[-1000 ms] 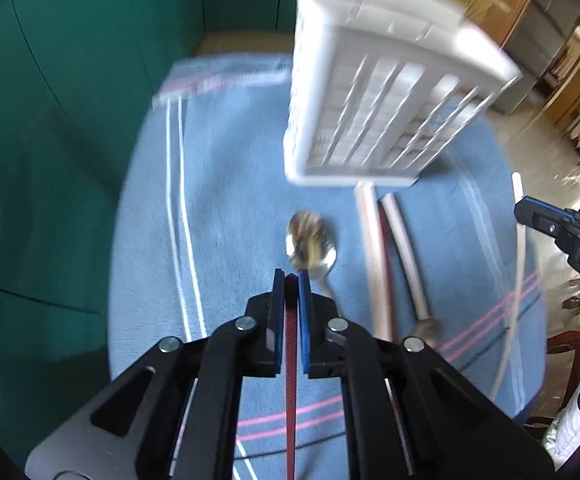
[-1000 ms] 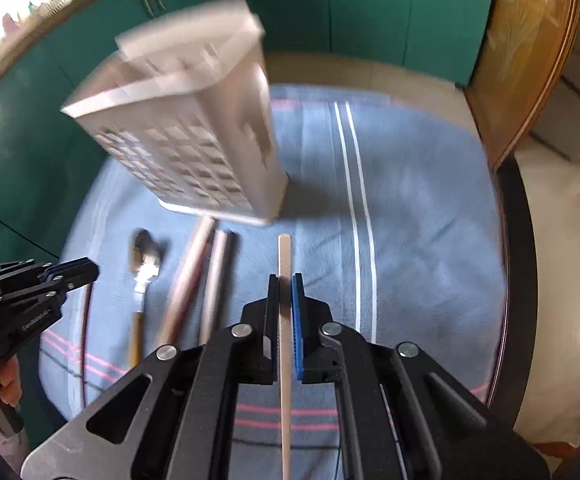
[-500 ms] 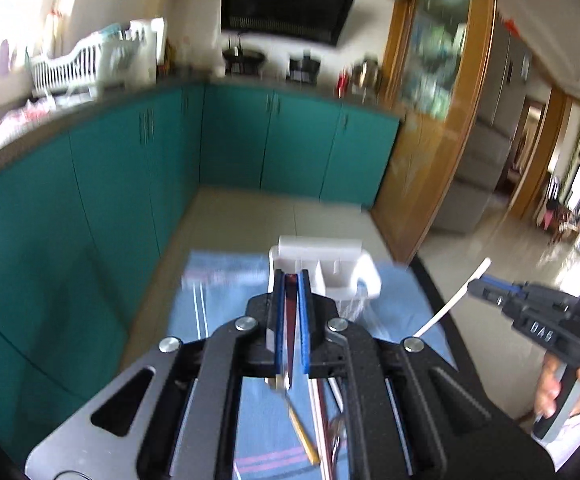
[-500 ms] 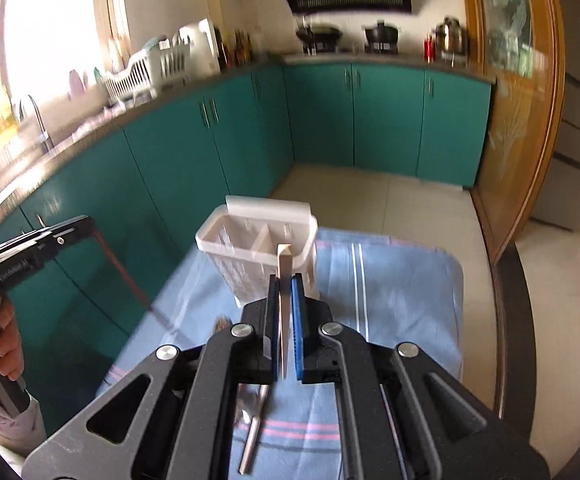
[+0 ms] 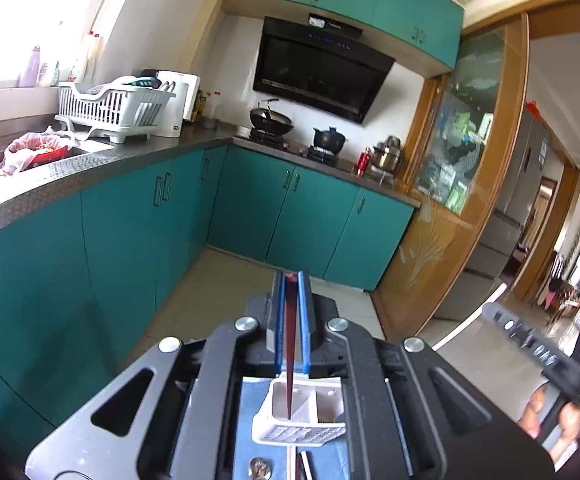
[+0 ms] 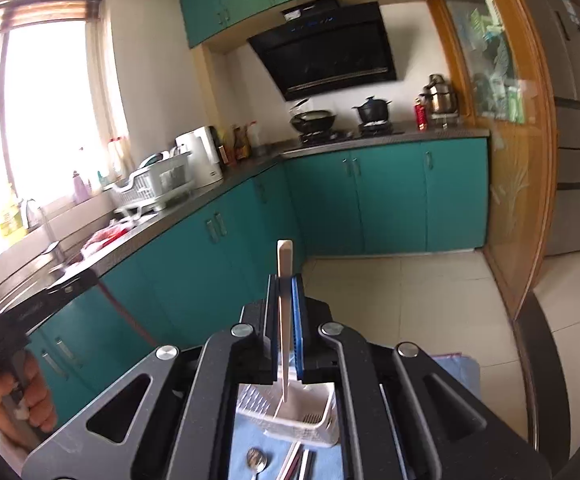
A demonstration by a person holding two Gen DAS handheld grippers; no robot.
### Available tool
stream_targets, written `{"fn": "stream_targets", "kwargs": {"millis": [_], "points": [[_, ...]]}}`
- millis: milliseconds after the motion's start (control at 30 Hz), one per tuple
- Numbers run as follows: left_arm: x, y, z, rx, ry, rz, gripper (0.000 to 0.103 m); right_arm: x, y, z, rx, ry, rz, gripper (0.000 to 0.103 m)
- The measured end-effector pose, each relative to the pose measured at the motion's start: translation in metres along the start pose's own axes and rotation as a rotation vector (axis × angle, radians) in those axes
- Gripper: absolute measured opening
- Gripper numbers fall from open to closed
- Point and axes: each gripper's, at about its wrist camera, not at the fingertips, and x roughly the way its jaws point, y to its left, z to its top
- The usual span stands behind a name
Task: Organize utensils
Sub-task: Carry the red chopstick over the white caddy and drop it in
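My left gripper [image 5: 291, 280] is shut on a dark red chopstick [image 5: 290, 344] that hangs down with its tip over the left compartment of the white slotted utensil holder [image 5: 302, 420]. My right gripper [image 6: 286, 280] is shut on a pale beige chopstick [image 6: 284, 320] that points down over the same holder [image 6: 290, 412]. Both grippers are held high above the blue cloth [image 6: 242, 448]. A metal spoon [image 6: 256, 460] and several loose chopsticks [image 6: 296, 460] lie on the cloth in front of the holder.
Teal kitchen cabinets [image 5: 130, 240] and a grey counter with a white dish rack [image 5: 110, 110] lie ahead. A stove with a wok [image 5: 270, 118] stands at the back. A wooden-framed glass door [image 5: 450, 200] is on the right. The other gripper [image 5: 530, 352] shows at right.
Both grippers tilted up and rose with their chopsticks, so the views swung from the cloth to the kitchen. The chopstick tips now hang over the holder.
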Motion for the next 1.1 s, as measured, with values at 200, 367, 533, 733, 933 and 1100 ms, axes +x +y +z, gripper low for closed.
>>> {"fn": "stream_targets", "kwargs": {"millis": [200, 367, 533, 733, 933, 1100], "points": [[0.021, 0.002, -0.029, -0.012, -0.029, 0.035, 0.006, 0.047, -0.007, -0.04, 0.009, 0.086, -0.027, 0.007], [0.056, 0.006, -0.076, 0.019, 0.058, 0.071, 0.006, 0.066, -0.016, -0.077, 0.031, 0.149, -0.033, 0.007], [0.067, 0.02, -0.103, -0.021, 0.121, 0.06, 0.007, 0.059, -0.023, -0.092, 0.047, 0.15, -0.045, 0.007], [0.052, 0.023, -0.113, 0.002, 0.09, 0.075, 0.022, 0.039, -0.027, -0.099, 0.048, 0.12, -0.08, 0.038], [-0.001, 0.036, -0.133, 0.0, 0.029, 0.091, 0.044, -0.014, -0.036, -0.124, 0.044, 0.069, -0.08, 0.042], [-0.008, 0.055, -0.181, 0.037, 0.169, 0.21, 0.048, 0.001, -0.053, -0.192, 0.03, 0.28, -0.154, 0.042]]}}
